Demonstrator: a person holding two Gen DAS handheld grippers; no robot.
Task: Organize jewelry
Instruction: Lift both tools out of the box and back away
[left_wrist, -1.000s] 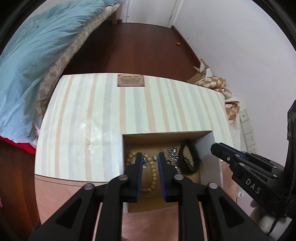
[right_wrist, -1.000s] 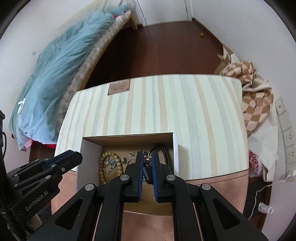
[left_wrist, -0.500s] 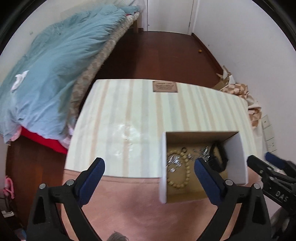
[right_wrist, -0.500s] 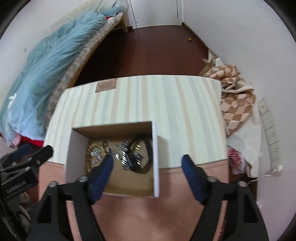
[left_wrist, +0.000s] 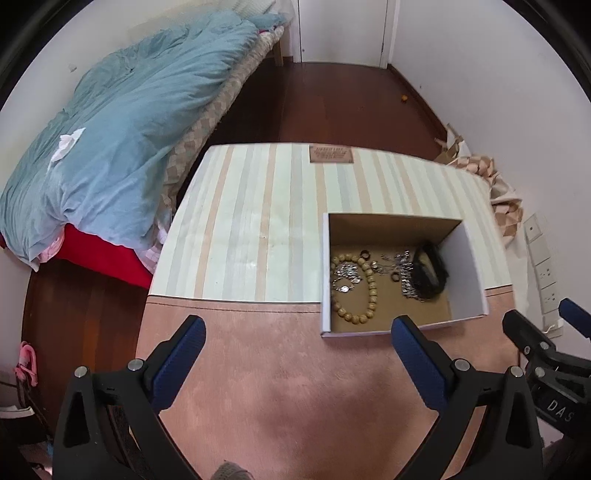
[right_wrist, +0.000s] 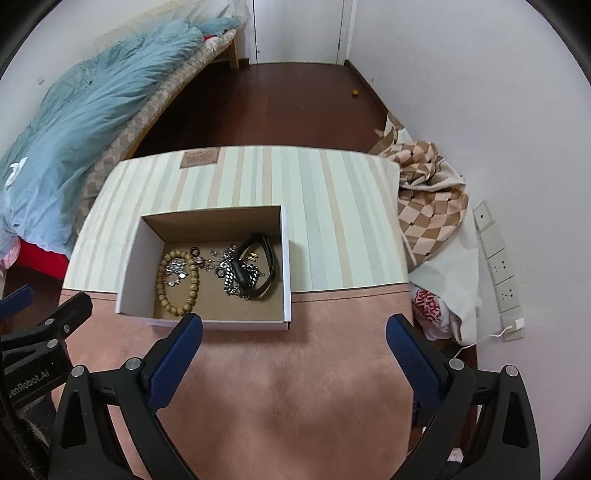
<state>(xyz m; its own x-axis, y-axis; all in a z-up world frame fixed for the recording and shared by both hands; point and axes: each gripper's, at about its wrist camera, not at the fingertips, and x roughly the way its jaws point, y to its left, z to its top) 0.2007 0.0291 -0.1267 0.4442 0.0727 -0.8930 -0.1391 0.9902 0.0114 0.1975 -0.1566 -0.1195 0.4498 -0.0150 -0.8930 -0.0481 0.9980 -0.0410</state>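
Observation:
A white cardboard box (left_wrist: 467, 258) (right_wrist: 135, 258) stands on the striped and pink cloth. Inside lie a wooden bead bracelet (left_wrist: 371, 284) (right_wrist: 192, 280), silver chains (left_wrist: 402, 264) (right_wrist: 231, 273), small rings and a black band (left_wrist: 430, 273) (right_wrist: 267, 258). My left gripper (left_wrist: 295, 332) is open and empty, held above the pink cloth near the box's front left. My right gripper (right_wrist: 293, 332) is open and empty above the box's front right corner. Each gripper shows at the edge of the other's view.
The cloth-covered table (left_wrist: 258, 229) (right_wrist: 351, 221) bears a brown label (left_wrist: 331, 153) at the far edge. A bed with a blue duvet (left_wrist: 110, 140) (right_wrist: 74, 110) is on the left. A checkered cloth (right_wrist: 428, 206) and wall sockets (right_wrist: 498, 266) are on the right.
Both grippers were shut over the box's contents a second ago. Both have opened wide and pulled back and up from the box. The jewelry stays in the box.

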